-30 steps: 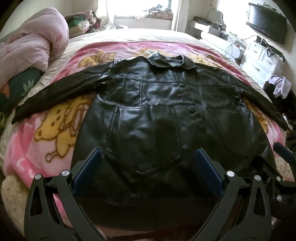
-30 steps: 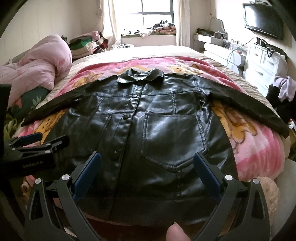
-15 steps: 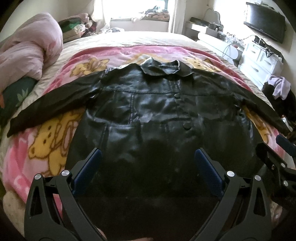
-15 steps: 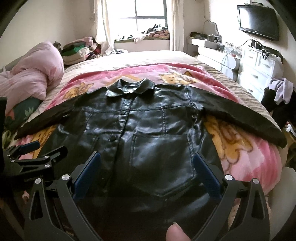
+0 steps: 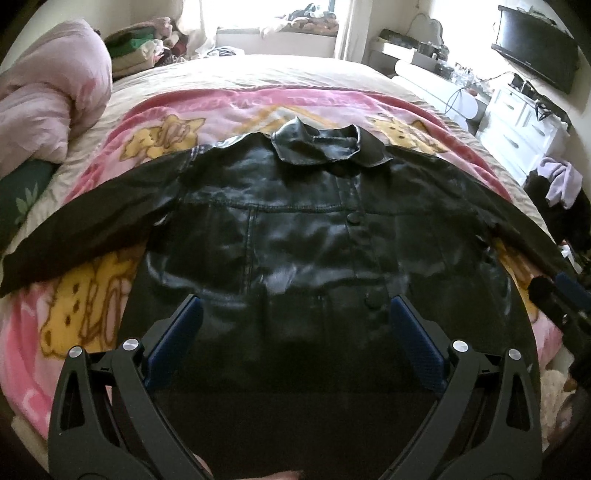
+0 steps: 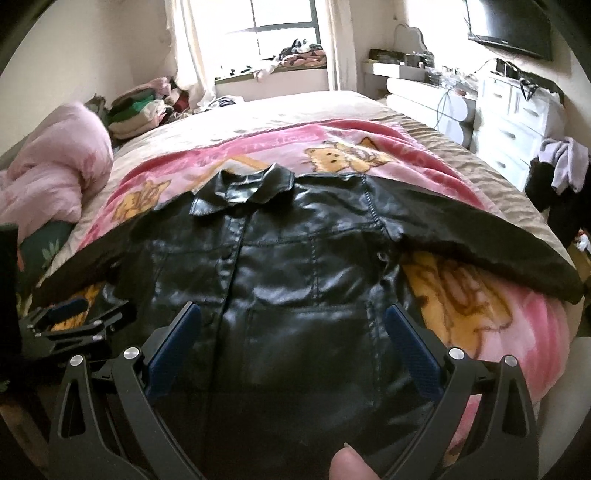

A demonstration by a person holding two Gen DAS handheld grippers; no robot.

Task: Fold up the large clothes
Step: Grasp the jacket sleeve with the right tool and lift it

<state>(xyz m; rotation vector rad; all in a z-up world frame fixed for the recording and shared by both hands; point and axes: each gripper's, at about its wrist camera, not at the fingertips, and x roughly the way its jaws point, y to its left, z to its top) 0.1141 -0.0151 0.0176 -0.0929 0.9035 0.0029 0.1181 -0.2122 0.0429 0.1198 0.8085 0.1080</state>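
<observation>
**Both tongs drawn back over the hem; jacket not yet gripped**

The black leather jacket (image 5: 295, 236) is laid flat, front up and buttoned, on the pink cartoon blanket (image 5: 92, 295) that covers the bed (image 6: 295, 110); the collar (image 5: 317, 144) points toward the window (image 6: 280, 22), both sleeves are spread outward, and the hem lies nearest the cameras, dark and hard to make out.

Compared with one second ago, the jacket is seen smaller and further off in both wrist views, and more of the room is taken in; the garment itself appears unmoved, with the same lie of sleeves and collar; the change is therefore judged to be a lift or retreat of both tools, not a fold.

The left gripper (image 5: 295, 325) is held spread wide above the lower front, nothing between its blue pads (image 5: 177, 339); the right gripper (image 6: 291, 325) is likewise spread wide and empty above the chest pocket (image 6: 310, 332) side; each tool is glimpsed at the edge of the other's view.

Judgement: folding is not begun; the first step is probably a sleeve or side brought inward; stiff, glossy leather is expected to resist a sharp crease and may slip from the pads.

A pink duvet (image 6: 48, 177) is heaped beside the blanket; a white dresser (image 6: 517, 122) stands well apart.
</observation>
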